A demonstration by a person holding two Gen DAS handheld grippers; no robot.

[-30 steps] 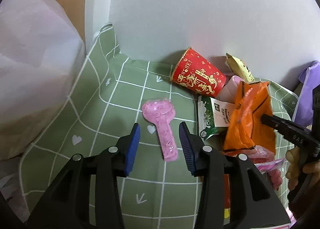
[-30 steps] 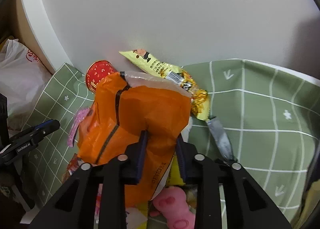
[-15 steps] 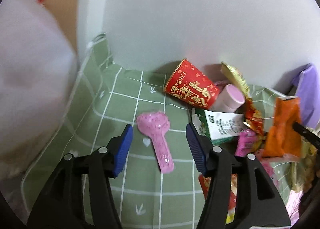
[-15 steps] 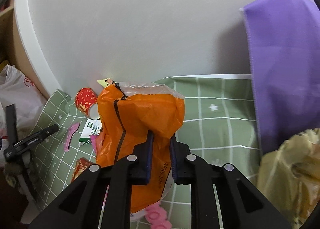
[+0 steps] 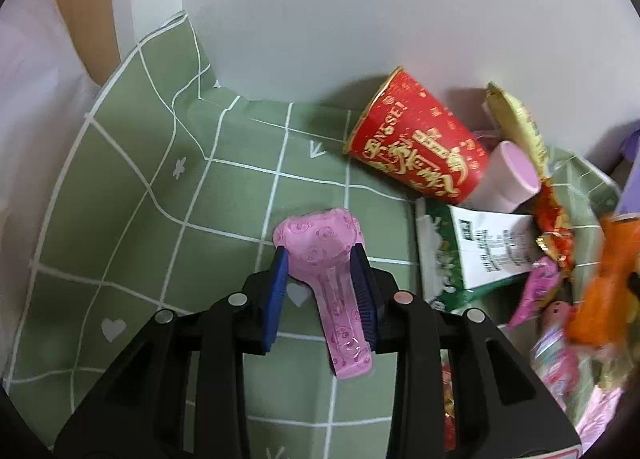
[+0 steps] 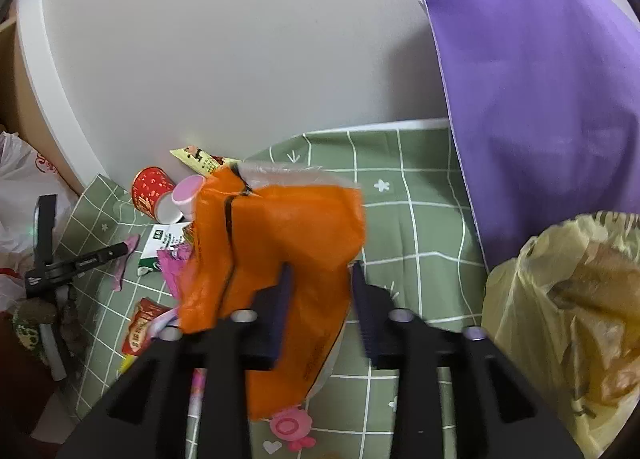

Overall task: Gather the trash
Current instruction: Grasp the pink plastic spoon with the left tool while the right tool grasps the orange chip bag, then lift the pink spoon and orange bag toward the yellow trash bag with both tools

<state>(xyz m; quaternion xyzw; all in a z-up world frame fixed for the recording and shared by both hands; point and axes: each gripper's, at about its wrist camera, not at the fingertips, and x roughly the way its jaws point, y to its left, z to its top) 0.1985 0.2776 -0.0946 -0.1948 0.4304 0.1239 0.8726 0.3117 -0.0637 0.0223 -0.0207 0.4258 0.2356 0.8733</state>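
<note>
My left gripper (image 5: 322,259) has its blue pads closed around a pink spoon-shaped wrapper (image 5: 326,259) lying on the green checked cloth (image 5: 160,219). My right gripper (image 6: 320,275) has its fingers spread wide; the orange snack bag (image 6: 276,243) hangs blurred between them, and I cannot tell whether it is still gripped. A red paper cup (image 5: 420,155) lies on its side by the wall beside a pink-capped tube (image 5: 508,175), a green-white carton (image 5: 476,255) and a yellow wrapper (image 5: 516,123). The left gripper also shows in the right wrist view (image 6: 120,249).
A yellowish plastic bag (image 6: 568,323) stands open at the right with a purple bag (image 6: 540,99) behind it. A white plastic bag (image 5: 36,107) is at the left. A white wall (image 5: 360,19) backs the cloth. Small pink and red wrappers (image 6: 140,327) lie scattered.
My left gripper moved forward and closed on the pink wrapper. My right gripper's fingers spread apart around the orange bag, which is now blurred.
</note>
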